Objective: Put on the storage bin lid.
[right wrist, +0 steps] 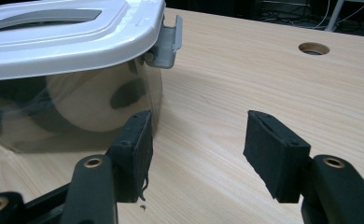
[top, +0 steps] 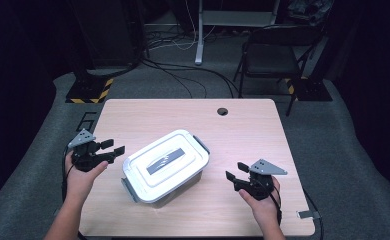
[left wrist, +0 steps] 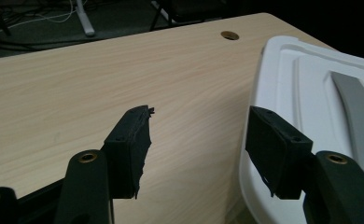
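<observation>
- Left gripper [top: 115, 147] sits at the box's left end, jaws apart with nothing between them; they are parted and bare in the left gripper view [left wrist: 196, 140], the white lid [left wrist: 311, 93] just beside the right-hand jaw.
- Right gripper [top: 235, 171] hovers off the box's right side, jaws spread wide and empty; its own view [right wrist: 196, 144] looks along the tabletop past the box's clear wall.
- The box [top: 165, 165] lies slantwise in the middle of the wooden table [top: 248, 130], white lid on, grey handle [top: 165, 161] flat on top.
- One grey latch [right wrist: 168, 42] at the far end looks folded down over the rim; another [top: 129, 190] shows at the near end.
- The step in hand looks like working the latches. Best bet: steady the box with one gripper, hook the other jaw under the clip's lower lip, and lever it outward, not upward, so the box doesn't slide.
- A pale roll-like thing [right wrist: 87, 107] rests inside, so keep the box level.
</observation>
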`<state>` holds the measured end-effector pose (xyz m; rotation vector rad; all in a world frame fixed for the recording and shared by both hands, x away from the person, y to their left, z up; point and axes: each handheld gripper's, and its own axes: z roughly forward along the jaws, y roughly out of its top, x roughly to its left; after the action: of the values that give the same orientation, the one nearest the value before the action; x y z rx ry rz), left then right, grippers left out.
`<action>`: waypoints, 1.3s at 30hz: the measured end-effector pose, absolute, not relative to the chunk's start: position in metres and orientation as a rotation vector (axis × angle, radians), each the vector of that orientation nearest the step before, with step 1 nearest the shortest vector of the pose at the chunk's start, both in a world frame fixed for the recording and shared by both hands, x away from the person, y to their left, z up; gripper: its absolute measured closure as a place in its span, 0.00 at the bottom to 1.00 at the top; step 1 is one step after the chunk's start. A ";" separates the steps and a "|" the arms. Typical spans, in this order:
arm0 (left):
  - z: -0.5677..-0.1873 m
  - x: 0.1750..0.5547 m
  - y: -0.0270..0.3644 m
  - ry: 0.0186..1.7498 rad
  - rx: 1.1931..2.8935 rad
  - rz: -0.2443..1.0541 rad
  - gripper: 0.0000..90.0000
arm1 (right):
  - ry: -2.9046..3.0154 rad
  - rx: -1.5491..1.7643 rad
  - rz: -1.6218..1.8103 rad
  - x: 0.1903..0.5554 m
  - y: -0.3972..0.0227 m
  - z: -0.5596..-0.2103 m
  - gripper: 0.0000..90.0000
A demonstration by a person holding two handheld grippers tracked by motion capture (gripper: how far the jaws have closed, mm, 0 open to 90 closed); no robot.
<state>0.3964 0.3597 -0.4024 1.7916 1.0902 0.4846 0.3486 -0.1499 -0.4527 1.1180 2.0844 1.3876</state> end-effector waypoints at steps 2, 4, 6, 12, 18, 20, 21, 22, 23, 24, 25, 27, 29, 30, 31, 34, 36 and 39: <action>-0.406 0.397 0.365 1.104 1.789 0.493 0.43 | 2.086 1.125 1.383 0.349 -0.151 -0.453 0.46; -0.410 0.397 0.369 1.118 1.788 0.504 0.43 | 2.083 1.126 1.382 0.350 -0.152 -0.454 0.46; -0.415 0.397 0.373 1.135 1.781 0.507 0.42 | 2.081 1.134 1.383 0.350 -0.152 -0.454 0.46; -0.432 0.396 0.380 1.156 1.803 0.470 0.40 | 2.079 1.140 1.377 0.350 -0.153 -0.454 0.46; -0.451 0.396 0.389 1.196 1.794 0.470 0.40 | 2.081 1.160 1.364 0.352 -0.156 -0.457 0.45; -0.455 0.396 0.391 1.203 1.793 0.472 0.40 | 2.080 1.172 1.361 0.353 -0.156 -0.458 0.45; -0.457 0.396 0.392 1.204 1.791 0.471 0.40 | 2.081 1.176 1.362 0.353 -0.156 -0.459 0.45; -0.459 0.396 0.392 1.205 1.786 0.476 0.40 | 2.084 1.175 1.359 0.353 -0.157 -0.459 0.45; -0.461 0.395 0.393 1.208 1.789 0.471 0.40 | 2.084 1.180 1.355 0.354 -0.156 -0.460 0.45; -0.462 0.395 0.393 1.209 1.786 0.474 0.40 | 2.088 1.179 1.353 0.354 -0.157 -0.461 0.45; -0.464 0.395 0.393 1.209 1.786 0.476 0.40 | 2.092 1.180 1.345 0.355 -0.157 -0.462 0.45; -0.468 0.395 0.393 1.209 1.785 0.478 0.40 | 2.096 1.189 1.339 0.356 -0.157 -0.465 0.45; -0.472 0.397 0.392 1.209 1.803 0.481 0.40 | 2.103 1.191 1.329 0.357 -0.158 -0.467 0.45; -0.473 0.398 0.391 1.213 1.824 0.481 0.40 | 2.103 1.194 1.329 0.358 -0.158 -0.468 0.45; -0.475 0.398 0.391 1.213 1.823 0.486 0.40 | 2.104 1.192 1.325 0.358 -0.159 -0.469 0.45; -0.482 0.399 0.390 1.224 1.826 0.472 0.40 | 2.101 1.201 1.314 0.359 -0.160 -0.471 0.44; -0.486 0.400 0.389 1.226 1.838 0.492 0.40 | 2.100 1.205 1.304 0.360 -0.160 -0.473 0.44; -0.490 0.402 0.390 1.239 1.845 0.504 0.40 | 2.100 1.218 1.293 0.361 -0.162 -0.476 0.44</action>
<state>0.4020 0.3902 -0.4903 1.8449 1.2394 0.5044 0.3610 -0.1618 -0.4761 1.2179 2.0996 1.2931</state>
